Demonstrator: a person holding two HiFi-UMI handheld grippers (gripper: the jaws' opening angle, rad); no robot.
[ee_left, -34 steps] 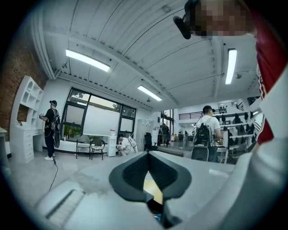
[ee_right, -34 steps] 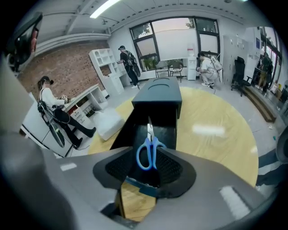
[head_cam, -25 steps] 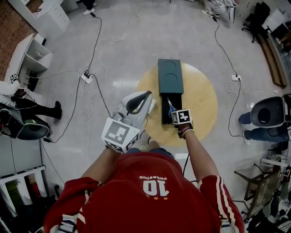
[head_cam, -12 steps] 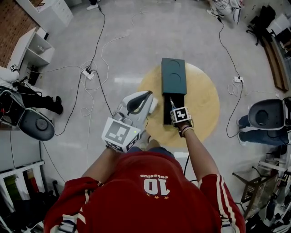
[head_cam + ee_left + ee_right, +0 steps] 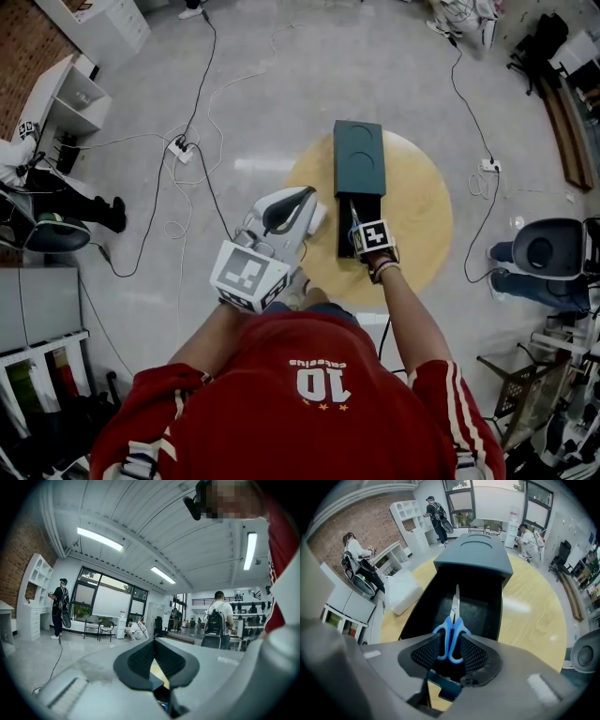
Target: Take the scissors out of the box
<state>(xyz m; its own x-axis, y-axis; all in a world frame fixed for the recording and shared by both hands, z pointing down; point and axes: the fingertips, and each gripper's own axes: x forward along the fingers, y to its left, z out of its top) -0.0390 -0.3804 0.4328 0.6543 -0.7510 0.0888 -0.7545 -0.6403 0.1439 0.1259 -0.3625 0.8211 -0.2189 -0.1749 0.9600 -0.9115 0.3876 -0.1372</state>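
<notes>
A dark green box (image 5: 358, 157) lies on the round wooden table (image 5: 417, 206), its black inner tray (image 5: 485, 613) pulled out toward me. Blue-handled scissors (image 5: 451, 634) rest in the tray, blades pointing at the box sleeve (image 5: 473, 557). My right gripper (image 5: 450, 651) points steeply down into the tray, its pads against both sides of the blue handles. From the head view the scissors (image 5: 354, 217) show just beyond the right gripper (image 5: 360, 230). The left gripper (image 5: 306, 197) is held level to the left of the tray, shut and empty, its pads (image 5: 140, 656) meeting at the tips.
Cables and a power strip (image 5: 180, 150) run across the grey floor left of the table. White shelving (image 5: 66, 103) stands at the far left. A person on a stool (image 5: 548, 248) sits right of the table, and other people stand farther off.
Both grippers have kept their places. The right gripper's jaws have come in a little around the scissors' handles. A seated person at the left edge has shifted.
</notes>
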